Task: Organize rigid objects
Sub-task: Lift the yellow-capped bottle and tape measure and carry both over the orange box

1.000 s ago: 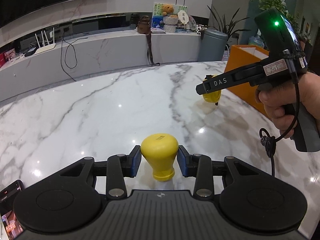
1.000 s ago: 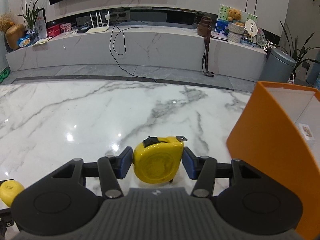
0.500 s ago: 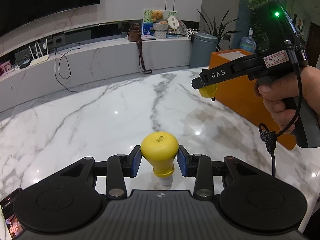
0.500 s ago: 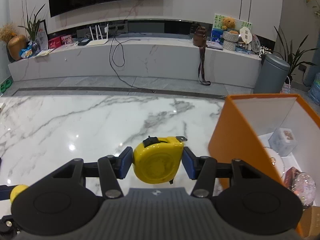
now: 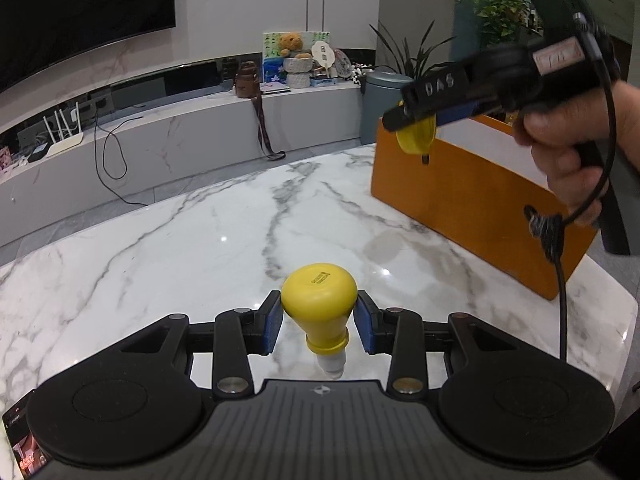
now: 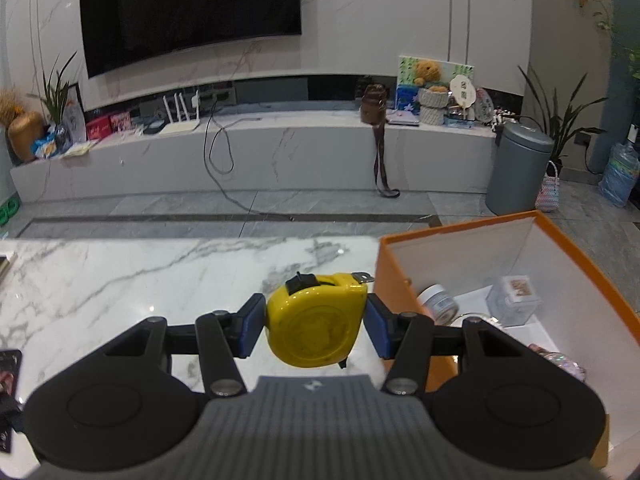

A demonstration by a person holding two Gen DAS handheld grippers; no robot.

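Note:
My left gripper (image 5: 319,322) is shut on a yellow bulb-shaped object (image 5: 320,302) and holds it above the marble table (image 5: 200,248). My right gripper (image 6: 316,326) is shut on a yellow tape measure (image 6: 316,326), raised near the left wall of the orange box (image 6: 400,264). In the left wrist view the right gripper (image 5: 416,120) with the tape measure (image 5: 416,138) hangs at the box's (image 5: 472,196) near top corner.
The orange box holds a small jar (image 6: 438,300), a pale cube box (image 6: 514,294) and a glittery ball (image 6: 560,362). A phone (image 5: 20,440) lies at the table's left edge. A grey bin (image 6: 518,168) stands on the floor beyond.
Both grippers have risen with their objects. The right gripper has moved up and right toward the orange box, whose inside now shows.

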